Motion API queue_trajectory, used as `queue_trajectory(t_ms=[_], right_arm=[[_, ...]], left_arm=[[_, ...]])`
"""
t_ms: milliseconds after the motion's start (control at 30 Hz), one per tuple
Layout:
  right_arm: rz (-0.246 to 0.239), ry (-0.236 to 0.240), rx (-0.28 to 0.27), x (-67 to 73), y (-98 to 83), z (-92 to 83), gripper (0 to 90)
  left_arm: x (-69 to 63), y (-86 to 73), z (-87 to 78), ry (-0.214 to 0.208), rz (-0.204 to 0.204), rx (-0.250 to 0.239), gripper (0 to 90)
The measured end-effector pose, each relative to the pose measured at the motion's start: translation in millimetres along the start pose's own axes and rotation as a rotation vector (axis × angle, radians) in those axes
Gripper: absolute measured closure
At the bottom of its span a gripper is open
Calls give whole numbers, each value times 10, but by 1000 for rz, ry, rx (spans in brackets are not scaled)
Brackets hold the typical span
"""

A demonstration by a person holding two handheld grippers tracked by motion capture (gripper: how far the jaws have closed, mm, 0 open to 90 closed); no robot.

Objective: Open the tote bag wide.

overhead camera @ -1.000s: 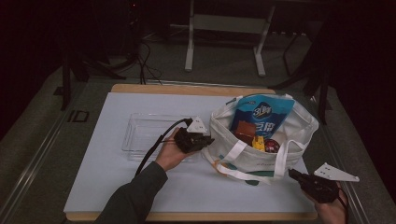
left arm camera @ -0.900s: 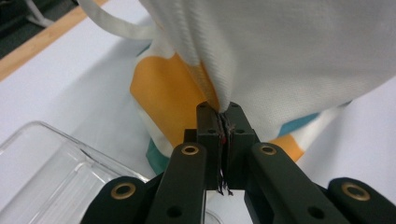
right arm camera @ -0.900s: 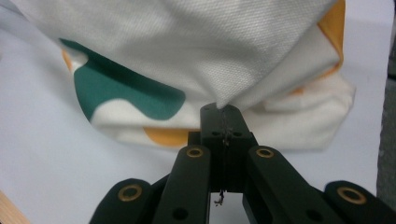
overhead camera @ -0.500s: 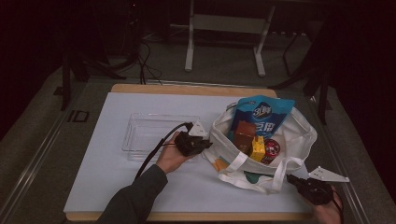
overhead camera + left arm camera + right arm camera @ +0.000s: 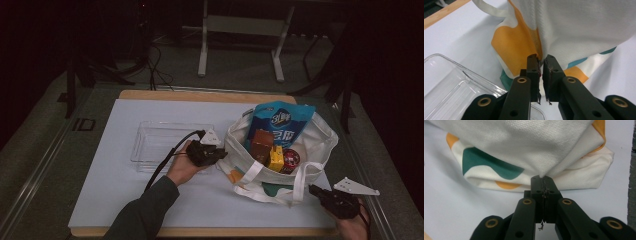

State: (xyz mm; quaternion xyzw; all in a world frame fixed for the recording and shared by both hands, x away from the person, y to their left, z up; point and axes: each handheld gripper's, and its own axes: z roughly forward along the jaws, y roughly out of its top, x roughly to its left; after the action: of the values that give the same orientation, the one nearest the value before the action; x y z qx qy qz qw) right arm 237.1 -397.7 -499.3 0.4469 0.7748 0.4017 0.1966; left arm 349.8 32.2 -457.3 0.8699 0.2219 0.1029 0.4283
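A bag (image 5: 280, 160) is set on the right half of the mat (image 5: 120, 200), with a tray (image 5: 160, 145) lying just to its left. A pouch (image 5: 280, 122) is stood at the back inside the bag, and boxes (image 5: 267, 150) and a can (image 5: 291, 159) are packed before it. The left gripper (image 5: 220, 155) is placed between tray and bag, at the bag's left edge, and the right gripper (image 5: 315, 191) at the bag's near right corner.

the left gripper (image 5: 218, 154) was black with brass-ringed screw holes, a black cable, a dark green sleeve (image 5: 145, 215) behind.
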Motion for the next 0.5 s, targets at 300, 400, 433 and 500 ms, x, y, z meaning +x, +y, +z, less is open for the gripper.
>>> queue_trajectory(t_ms=[300, 400, 433, 500], right_arm=[[29, -24, -59, -24, 67, -130, 628], [29, -22, -83, -22, 100, -180, 567], [22, -18, -89, -16, 113, -198, 542], [8, -9, -99, 9, 140, -226, 502]], left_arm=[[25, 24, -94, -17, -14, -46, 596], [29, 38, -126, -8, -15, -69, 536], [29, 45, -145, -4, -11, -81, 514], [27, 62, -170, 6, -9, -94, 481]])
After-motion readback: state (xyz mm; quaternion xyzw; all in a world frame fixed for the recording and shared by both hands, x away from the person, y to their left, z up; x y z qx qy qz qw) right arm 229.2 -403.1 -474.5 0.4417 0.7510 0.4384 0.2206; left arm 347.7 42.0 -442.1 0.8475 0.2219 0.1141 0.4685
